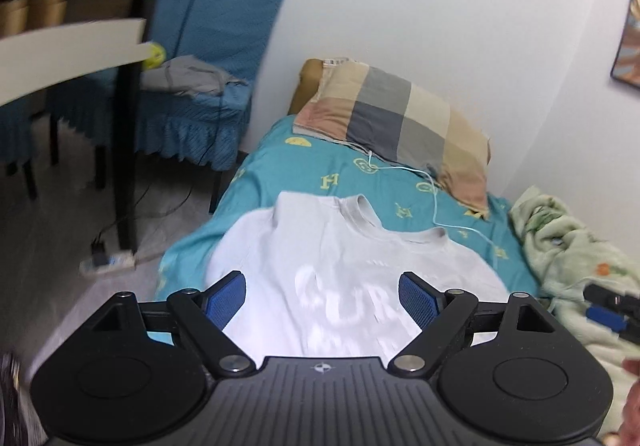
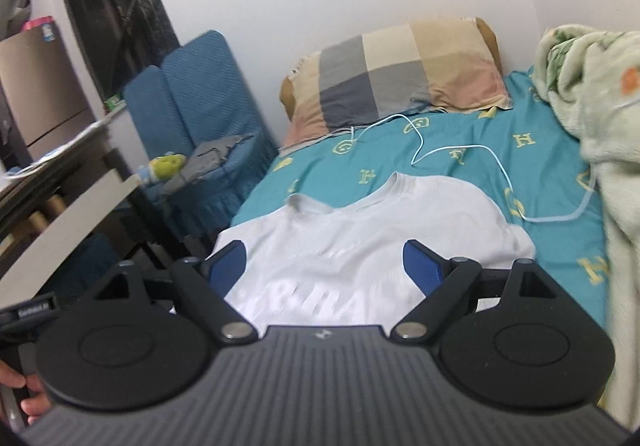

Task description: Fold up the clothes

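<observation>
Both jaws gape above the white T-shirt point(image 1: 340, 270), gripping nothing.

The sheet point(image 2: 460, 166) on the bed carries scattered yellow "H" letters. The white shirt point(image 1: 352, 278) has blurred white chest print; in the left wrist view it looks like "CUR", no more legible. The strap point(image 2: 34, 310) at the right wrist view's left edge bears unreadable print.
</observation>
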Tool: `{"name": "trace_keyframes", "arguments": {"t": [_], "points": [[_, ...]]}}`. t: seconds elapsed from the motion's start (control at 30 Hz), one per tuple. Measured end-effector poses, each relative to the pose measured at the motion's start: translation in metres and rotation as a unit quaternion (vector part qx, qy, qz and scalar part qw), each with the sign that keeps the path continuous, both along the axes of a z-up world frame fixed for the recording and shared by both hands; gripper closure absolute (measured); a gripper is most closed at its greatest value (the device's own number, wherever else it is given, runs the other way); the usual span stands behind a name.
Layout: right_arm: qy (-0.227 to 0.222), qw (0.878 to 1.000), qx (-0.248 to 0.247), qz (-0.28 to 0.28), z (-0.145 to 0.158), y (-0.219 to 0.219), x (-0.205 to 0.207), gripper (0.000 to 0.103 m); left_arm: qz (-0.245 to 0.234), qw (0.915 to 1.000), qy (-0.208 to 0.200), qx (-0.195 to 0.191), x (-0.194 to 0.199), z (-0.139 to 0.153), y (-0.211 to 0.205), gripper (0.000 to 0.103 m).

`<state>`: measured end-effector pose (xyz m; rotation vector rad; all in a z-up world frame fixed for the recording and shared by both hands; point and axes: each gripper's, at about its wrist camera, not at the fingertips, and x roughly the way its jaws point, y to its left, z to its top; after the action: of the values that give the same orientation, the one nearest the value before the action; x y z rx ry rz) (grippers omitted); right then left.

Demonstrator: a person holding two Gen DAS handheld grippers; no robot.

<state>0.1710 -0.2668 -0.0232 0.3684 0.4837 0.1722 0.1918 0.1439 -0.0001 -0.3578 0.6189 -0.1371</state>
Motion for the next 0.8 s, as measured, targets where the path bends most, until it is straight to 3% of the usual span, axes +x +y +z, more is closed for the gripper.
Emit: {"name": "trace_keyframes", "arguments": {"t": [0.07, 0.2, 0.33, 0.4, 0.53, 0.67, 0.8], "points": [[-0.005, 1.000, 0.004, 0.000, 0.005, 0.001, -0.036, 0.016, 0.008, 0.9993, 0.011, -0.036, -0.026, 0.003, 0.012, 0.017], [-0.011, 1.000, 0.009, -0.005, 0.004, -0.005, -0.097, 0.016, 0.026, 0.9969, 0.028, -0.068, -0.056, 0.003, 0.032, 0.018], [0.001, 1.000, 0.020, -0.024, -0.011, -0.015, -0.128, 0.016, 0.062, 0.9880, 0.059, -0.128, -0.065, -0.008, 0.054, 0.019], [0.007, 0.999, 0.042, -0.031, -0.020, -0.021, -0.133, 0.016, 0.080, 0.9820, 0.066, -0.158, -0.061, -0.014, 0.064, 0.019], [0.025, 0.996, 0.076, -0.038, -0.045, -0.023, -0.130, 0.016, 0.115, 0.9613, 0.086, -0.235, -0.034, -0.042, 0.084, 0.021], [0.052, 0.994, 0.090, -0.030, -0.065, -0.016, -0.115, 0.020, 0.143, 0.9574, 0.101, -0.229, 0.010, -0.072, 0.090, 0.028], [0.071, 0.991, 0.113, -0.033, -0.082, -0.017, -0.092, 0.023, 0.188, 0.9377, 0.111, -0.270, 0.046, -0.111, 0.105, 0.034]]}}
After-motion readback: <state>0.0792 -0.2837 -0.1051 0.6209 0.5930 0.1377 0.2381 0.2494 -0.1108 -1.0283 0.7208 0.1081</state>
